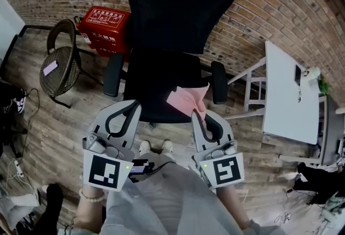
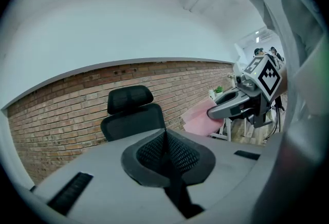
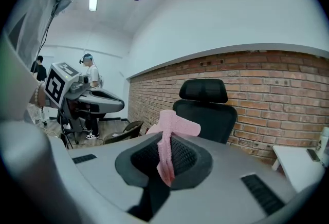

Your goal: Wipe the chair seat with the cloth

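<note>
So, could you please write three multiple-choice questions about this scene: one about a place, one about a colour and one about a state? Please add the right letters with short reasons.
1. Where is the red box with white print?
A. by the brick wall, left of the black mesh office chair in the head view
B. on that chair's seat
C. in a gripper

2. What colour is the soft cloth in the right gripper?
A. white
B. blue
C. pink

3. What is the state of the left gripper?
A. wide open
B. shut and empty
C. shut on the cloth

Answers:
1 A: the box sits against the bricks beside the chair.
2 C: pink fabric hangs from the right gripper's jaws.
3 B: its jaws meet with nothing between them.
</note>
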Available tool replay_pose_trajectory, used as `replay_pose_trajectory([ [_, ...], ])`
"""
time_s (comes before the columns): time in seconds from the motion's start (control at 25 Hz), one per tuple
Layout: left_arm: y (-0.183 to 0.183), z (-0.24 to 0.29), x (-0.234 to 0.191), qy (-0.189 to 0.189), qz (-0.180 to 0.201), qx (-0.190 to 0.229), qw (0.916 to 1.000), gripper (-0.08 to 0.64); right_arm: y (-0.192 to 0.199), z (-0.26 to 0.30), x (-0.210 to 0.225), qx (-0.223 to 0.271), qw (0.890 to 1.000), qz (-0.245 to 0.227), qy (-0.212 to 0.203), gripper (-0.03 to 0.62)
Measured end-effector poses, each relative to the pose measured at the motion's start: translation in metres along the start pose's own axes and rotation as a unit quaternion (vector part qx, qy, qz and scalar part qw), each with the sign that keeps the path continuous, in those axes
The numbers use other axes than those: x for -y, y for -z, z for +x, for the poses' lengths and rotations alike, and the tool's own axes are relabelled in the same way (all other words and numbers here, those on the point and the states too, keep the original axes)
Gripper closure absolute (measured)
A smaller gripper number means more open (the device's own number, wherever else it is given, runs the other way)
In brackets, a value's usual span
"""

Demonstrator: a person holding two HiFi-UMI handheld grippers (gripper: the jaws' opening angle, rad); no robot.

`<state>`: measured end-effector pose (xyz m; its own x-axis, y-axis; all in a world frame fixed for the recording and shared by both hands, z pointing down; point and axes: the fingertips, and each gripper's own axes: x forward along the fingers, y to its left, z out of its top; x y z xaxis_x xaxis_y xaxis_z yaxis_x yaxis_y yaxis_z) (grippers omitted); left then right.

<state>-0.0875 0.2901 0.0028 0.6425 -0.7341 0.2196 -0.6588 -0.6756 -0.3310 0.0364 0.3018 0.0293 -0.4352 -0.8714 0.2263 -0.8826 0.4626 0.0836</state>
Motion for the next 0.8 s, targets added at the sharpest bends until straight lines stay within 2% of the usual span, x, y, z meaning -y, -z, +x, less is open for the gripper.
replay_pose_trajectory([
  [0.16,0.002,0.0,-0.009,0.008,0.004,0.007,0.9999,0.541,0.002,0.006,-0.004,-0.014,1.0,-0.002,0.009,0.537],
  [0.36,0.005,0.001,-0.021,0.021,0.009,0.018,0.9996,0.541,-0.01,0.019,-0.006,0.012,0.999,0.001,0.037,0.537],
  [0.48,0.007,0.0,-0.026,0.031,0.013,0.024,0.9991,0.541,-0.006,0.021,-0.011,-0.001,0.999,0.0,0.045,0.537],
  [0.8,0.013,0.023,-0.046,0.026,0.008,0.024,0.9993,0.541,-0.002,0.045,0.007,-0.009,0.999,0.0,0.048,0.537],
])
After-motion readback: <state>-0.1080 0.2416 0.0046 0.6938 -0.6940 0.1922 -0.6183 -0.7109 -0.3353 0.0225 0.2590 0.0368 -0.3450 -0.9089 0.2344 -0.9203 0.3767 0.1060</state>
